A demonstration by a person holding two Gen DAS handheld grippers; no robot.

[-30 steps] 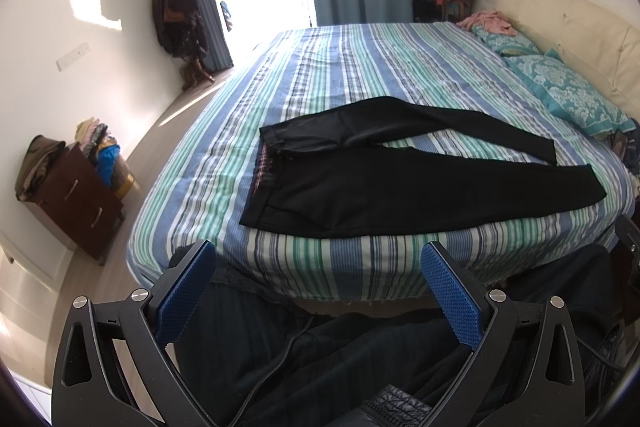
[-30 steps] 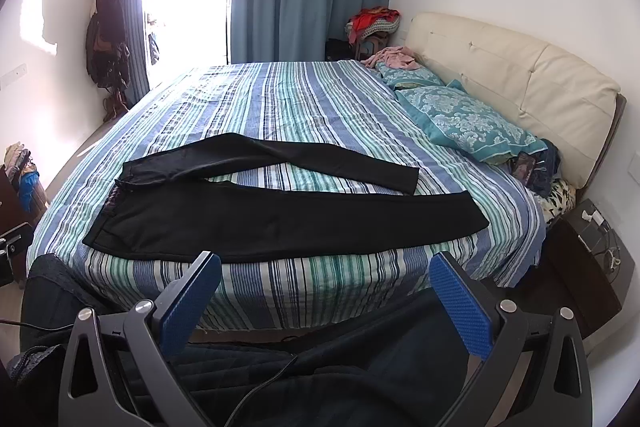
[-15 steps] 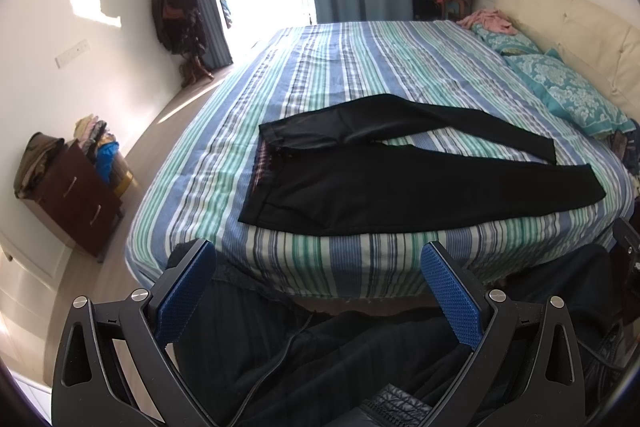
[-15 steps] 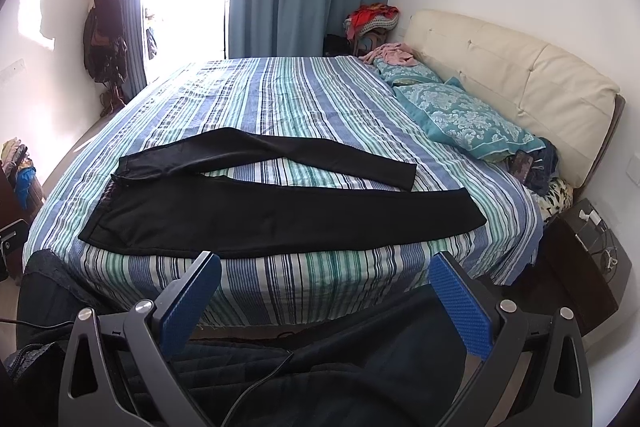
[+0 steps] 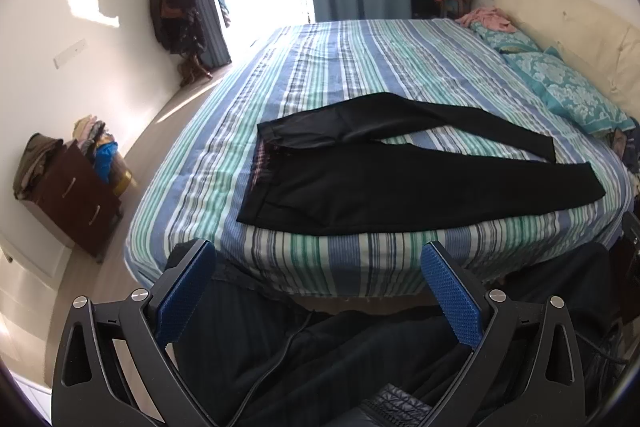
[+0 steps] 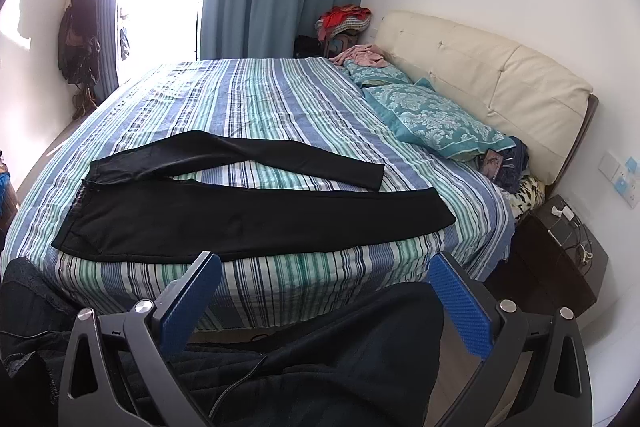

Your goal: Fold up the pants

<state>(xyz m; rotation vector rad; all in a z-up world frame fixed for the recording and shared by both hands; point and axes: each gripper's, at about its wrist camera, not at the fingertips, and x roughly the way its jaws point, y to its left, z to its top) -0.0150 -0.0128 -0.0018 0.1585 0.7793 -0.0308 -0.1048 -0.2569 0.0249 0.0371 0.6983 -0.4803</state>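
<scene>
Black pants (image 5: pixel 400 187) lie flat on the striped bed (image 5: pixel 360 67), waistband to the left, both legs spread apart and pointing right toward the pillows. They also show in the right wrist view (image 6: pixel 256 215). My left gripper (image 5: pixel 316 263) is open and empty, held off the near bed edge, short of the pants. My right gripper (image 6: pixel 324 271) is open and empty, also off the near edge, below the nearer leg.
Teal pillows (image 6: pixel 436 123) and a cream headboard (image 6: pixel 488 75) at the right. A dark nightstand (image 6: pixel 560 251) stands right of the bed. A brown dresser (image 5: pixel 72 195) with clothes is at the left. The person's dark clothing (image 5: pixel 320 355) fills the foreground.
Both views have shifted slightly; the bed and pants appear a little lower and closer in the right wrist view. The pants have not moved. Both grippers stay open.
</scene>
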